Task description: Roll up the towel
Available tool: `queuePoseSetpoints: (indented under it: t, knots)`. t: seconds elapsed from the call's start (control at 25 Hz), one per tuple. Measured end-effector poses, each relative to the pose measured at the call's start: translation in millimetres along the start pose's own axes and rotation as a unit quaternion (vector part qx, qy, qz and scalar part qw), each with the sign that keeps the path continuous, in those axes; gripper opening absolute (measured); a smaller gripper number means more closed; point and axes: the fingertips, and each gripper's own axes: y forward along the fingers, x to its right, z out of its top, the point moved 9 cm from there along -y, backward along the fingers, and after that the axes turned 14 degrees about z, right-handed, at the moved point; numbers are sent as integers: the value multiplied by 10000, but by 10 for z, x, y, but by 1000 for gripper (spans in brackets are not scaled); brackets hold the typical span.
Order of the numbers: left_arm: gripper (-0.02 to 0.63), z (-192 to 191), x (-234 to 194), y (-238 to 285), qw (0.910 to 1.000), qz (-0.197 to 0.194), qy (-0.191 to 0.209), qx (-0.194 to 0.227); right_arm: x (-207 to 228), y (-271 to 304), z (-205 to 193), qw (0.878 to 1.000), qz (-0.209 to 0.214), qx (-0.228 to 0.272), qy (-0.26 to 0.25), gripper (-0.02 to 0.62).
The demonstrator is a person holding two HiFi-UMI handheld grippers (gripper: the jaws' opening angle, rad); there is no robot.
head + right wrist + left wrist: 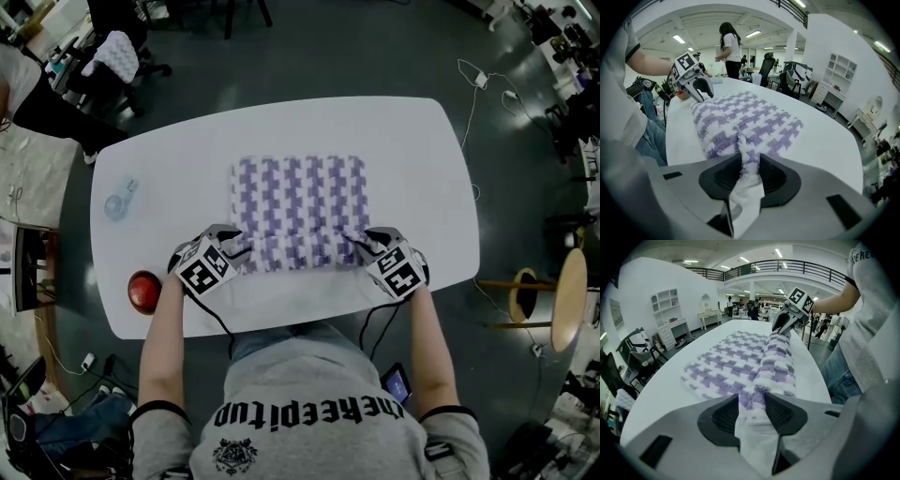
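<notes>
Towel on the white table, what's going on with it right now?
A person at the white table is rolling up the purple-and-white towel. The left hand-held gripper and the right hand-held gripper each clamp one end of the roll along the towel's near edge. Only that near part is rolled so far; the rest lies flat on the table, farther from the person.

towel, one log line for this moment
towel: near edge rolled | left gripper: shut on towel | right gripper: shut on towel
</notes>
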Motion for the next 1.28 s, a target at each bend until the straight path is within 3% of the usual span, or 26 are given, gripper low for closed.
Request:
queuePoseSetpoints:
  t: [0.52,0.8,1.08,1.28]
  knots:
    - [184,44,-199,145,10000,-15,6,-23,199,123,111,9992,-231,-28,332,115]
    - [184,67,-187,43,9998,73,88,186,133,75,139,9996,-283,33,67,117]
    - [184,196,-160,-382,9922,736,60,1002,-93,-199,159,9975,-486,392,-337,117]
    - [184,245,128,-587,9865,998,609,1150,-379,-307,135,9946,-489,495,-765,126]
